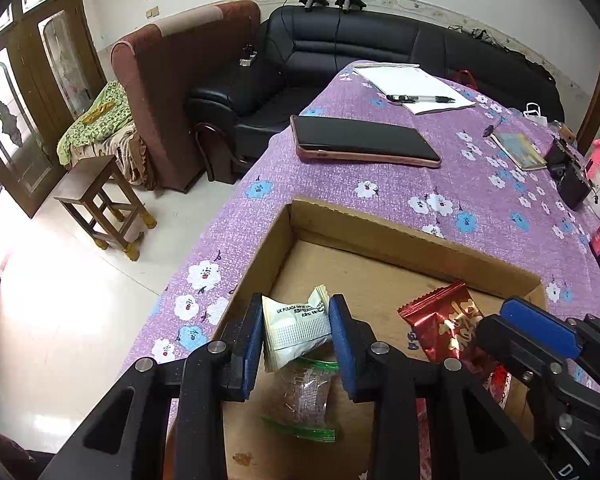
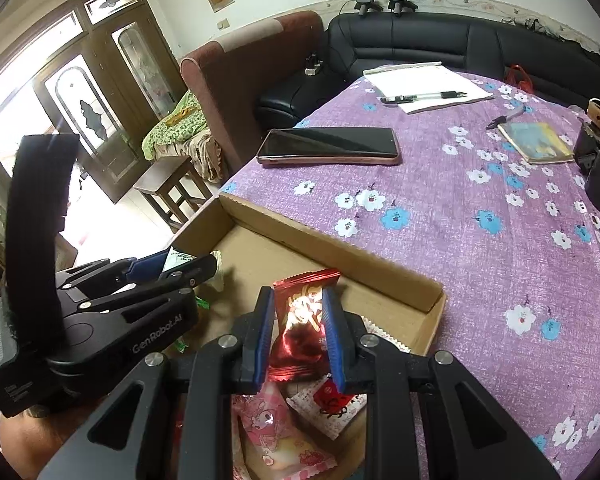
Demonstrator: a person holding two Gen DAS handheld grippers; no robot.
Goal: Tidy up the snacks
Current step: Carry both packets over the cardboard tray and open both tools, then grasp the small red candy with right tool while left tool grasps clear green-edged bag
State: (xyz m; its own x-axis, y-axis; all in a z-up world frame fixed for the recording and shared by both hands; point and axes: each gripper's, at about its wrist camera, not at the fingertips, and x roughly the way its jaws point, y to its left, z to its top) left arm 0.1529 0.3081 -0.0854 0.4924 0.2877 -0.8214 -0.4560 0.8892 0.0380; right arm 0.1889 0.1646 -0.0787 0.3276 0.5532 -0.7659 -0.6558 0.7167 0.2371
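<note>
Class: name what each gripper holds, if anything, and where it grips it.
Left gripper: white snack packet, gripped across its sides. Right gripper: red snack packet, gripped across its middle.

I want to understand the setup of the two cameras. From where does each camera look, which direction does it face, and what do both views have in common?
Left wrist: sits on the left gripper, looking down-forward into the cardboard box; its blue pads hold a white snack packet; the right gripper shows too.
Right wrist: sits on the right gripper, facing likewise; its pads clamp a red snack packet; the left gripper shows.
Shared: box, phone, notepad with pen, black sofa.
</note>
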